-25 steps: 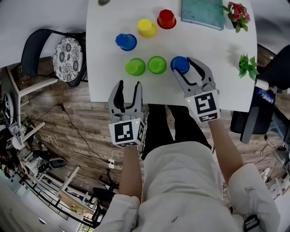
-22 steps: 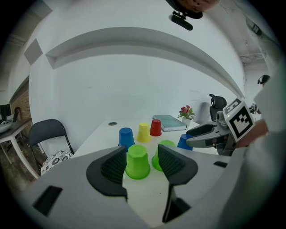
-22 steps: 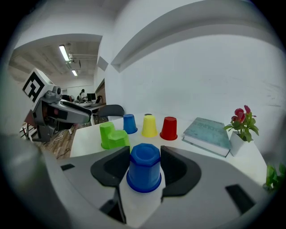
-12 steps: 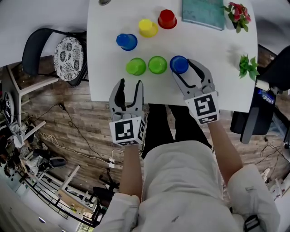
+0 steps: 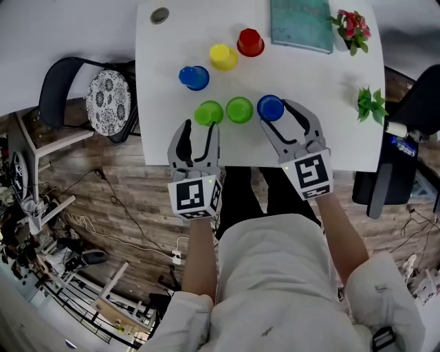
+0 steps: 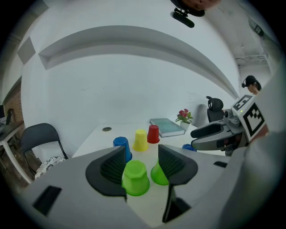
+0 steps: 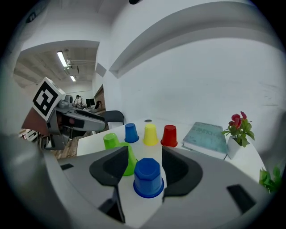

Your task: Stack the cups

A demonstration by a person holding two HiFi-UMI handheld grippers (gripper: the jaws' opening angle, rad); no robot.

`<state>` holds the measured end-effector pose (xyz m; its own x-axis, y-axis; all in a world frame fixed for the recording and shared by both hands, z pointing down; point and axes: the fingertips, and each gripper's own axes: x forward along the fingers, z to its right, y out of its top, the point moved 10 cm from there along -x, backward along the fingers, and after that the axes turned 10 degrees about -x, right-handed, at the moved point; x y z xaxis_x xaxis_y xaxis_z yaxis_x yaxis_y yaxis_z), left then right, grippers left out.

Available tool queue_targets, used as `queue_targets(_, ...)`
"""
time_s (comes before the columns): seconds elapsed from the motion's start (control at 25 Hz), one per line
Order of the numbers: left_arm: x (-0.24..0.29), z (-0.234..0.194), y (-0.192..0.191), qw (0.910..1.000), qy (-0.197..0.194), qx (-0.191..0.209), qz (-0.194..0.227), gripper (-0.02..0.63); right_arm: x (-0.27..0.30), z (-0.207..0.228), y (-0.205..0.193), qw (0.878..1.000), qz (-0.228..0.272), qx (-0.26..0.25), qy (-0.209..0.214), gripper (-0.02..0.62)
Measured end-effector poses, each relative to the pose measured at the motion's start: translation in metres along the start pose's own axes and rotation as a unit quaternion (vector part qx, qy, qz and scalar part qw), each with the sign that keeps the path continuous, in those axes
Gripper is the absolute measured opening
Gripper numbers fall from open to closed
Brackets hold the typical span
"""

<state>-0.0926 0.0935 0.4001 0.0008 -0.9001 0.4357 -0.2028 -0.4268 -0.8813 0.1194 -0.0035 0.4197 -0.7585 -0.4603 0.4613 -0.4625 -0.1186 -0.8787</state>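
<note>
Six upturned cups stand on the white table (image 5: 323,103). In the back row are a blue cup (image 5: 194,77), a yellow cup (image 5: 223,56) and a red cup (image 5: 250,42). In the front row are a green cup (image 5: 208,113) (image 6: 135,178), a second green cup (image 5: 240,110) (image 6: 158,173) and a blue cup (image 5: 271,107) (image 7: 147,177). My left gripper (image 5: 199,127) (image 6: 142,157) is open, its tips just short of the left green cup. My right gripper (image 5: 279,114) (image 7: 144,156) is open. Its jaws have just been closing slightly, with the near blue cup between them, pads apart from it.
A teal book (image 5: 297,23) lies at the back right beside a pot of pink flowers (image 5: 350,26). A small green plant (image 5: 371,104) stands at the right edge. A cable hole (image 5: 159,14) is at the back left. A chair (image 5: 103,96) stands left of the table.
My left gripper has moved forward to the left green cup. The right gripper stays at the near blue cup, its jaws a little wider than a second ago.
</note>
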Motion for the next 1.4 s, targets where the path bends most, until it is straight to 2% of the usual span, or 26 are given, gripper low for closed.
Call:
queue_targets(0.48,0.037,-0.045,0.034,0.9989,-0.045,0.015,-0.002,0.229,0.005,-0.002,0.034,0.998,0.003,0.018,-0.063,0.239)
queue_targets(0.8,0.072,-0.069,0.046,0.9942,-0.1,0.038,-0.013,0.236,0.003,-0.011,0.052,0.992,-0.013,0.035,-0.121,0.238)
queue_targets(1.12,0.101,-0.083,0.041,0.9874,-0.137,0.066,-0.043,0.247,-0.001,-0.019,0.061,0.983,-0.028,0.055,-0.17,0.236)
queue_targets(1.4,0.117,-0.093,0.03,0.9826,-0.158,0.074,-0.065,0.258,-0.01,-0.027,0.056,0.977,-0.046,0.055,-0.2,0.236)
